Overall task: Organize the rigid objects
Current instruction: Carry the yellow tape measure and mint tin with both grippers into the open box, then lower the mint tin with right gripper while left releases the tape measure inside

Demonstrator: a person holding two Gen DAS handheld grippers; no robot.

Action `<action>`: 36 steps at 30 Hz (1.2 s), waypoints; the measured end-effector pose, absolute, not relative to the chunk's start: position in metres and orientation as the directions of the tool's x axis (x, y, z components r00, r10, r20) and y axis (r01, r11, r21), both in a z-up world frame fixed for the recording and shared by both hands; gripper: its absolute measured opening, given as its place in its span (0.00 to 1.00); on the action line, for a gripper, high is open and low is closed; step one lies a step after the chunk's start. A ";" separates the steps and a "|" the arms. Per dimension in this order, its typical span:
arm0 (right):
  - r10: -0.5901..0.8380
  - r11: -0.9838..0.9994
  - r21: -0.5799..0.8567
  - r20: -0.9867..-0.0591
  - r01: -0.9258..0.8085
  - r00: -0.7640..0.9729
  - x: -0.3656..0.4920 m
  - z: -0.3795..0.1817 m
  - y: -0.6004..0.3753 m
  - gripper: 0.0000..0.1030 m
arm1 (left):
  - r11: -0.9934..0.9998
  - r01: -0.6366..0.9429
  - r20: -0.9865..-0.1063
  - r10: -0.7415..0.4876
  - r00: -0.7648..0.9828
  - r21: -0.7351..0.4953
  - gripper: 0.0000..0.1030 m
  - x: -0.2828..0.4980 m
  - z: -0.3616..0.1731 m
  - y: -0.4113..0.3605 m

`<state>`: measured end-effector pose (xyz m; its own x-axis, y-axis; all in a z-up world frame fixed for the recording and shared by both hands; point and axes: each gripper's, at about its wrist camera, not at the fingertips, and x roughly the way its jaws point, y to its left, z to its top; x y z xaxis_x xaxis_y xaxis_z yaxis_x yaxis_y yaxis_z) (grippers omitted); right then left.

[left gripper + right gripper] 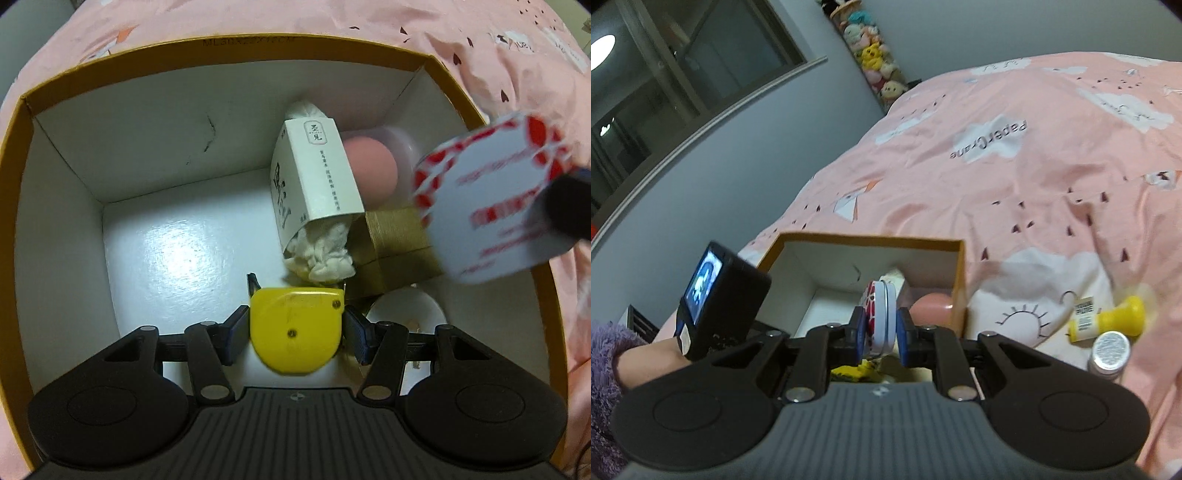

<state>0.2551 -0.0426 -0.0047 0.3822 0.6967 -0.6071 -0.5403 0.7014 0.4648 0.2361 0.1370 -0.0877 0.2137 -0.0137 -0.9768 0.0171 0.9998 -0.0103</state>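
We gripped the yellow tape measure (295, 328) in our left gripper (295, 334) inside the box (66, 206), our right gripper (881, 328) clamping the red-white tin (881, 317).

Inside the open box (236, 59), toward its right half: a paper sleeve (314, 173) stuffed with cloth, lying lengthwise from far wall toward near side. Right of it, touching, a ball (373, 173) in a clear case. Nearer, just right of the sleeve's near end, a small carton (399, 251). Nearest, a tape measure (295, 328), with what may be a small dish (406, 310) to its right. Above the right wall, a round tin (491, 199). Outside on the bedspread (1015, 192), right of the box, a bottle (1108, 317) and a jar (1110, 354) side by side
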 end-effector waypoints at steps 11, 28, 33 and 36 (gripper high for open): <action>0.707 0.684 0.472 -0.616 -0.556 0.347 0.265 -0.007 -0.013 0.15 | 0.989 0.078 -0.939 -0.141 0.315 -0.122 0.59 0.222 -0.020 0.170; 0.627 0.723 0.422 -0.734 -0.547 0.261 0.298 -0.049 0.091 0.15 | 0.999 0.047 -0.831 -0.035 0.554 -0.011 0.44 0.223 0.027 0.210; 0.599 0.736 0.406 -0.763 -0.541 0.244 0.307 -0.061 0.103 0.16 | 0.998 0.033 -0.823 -0.056 0.566 -0.046 0.45 0.222 0.026 0.218; 0.561 0.750 0.338 -0.780 -0.568 0.277 0.304 -0.058 0.108 0.17 | 0.998 0.036 -0.824 -0.066 0.562 -0.055 0.45 0.222 0.024 0.217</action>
<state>0.3043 0.1083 -0.0578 0.2769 0.5611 -0.7801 -0.5683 0.7502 0.3379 0.2216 0.2169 0.0239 0.5623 -0.0660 -0.8243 0.0365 0.9978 -0.0550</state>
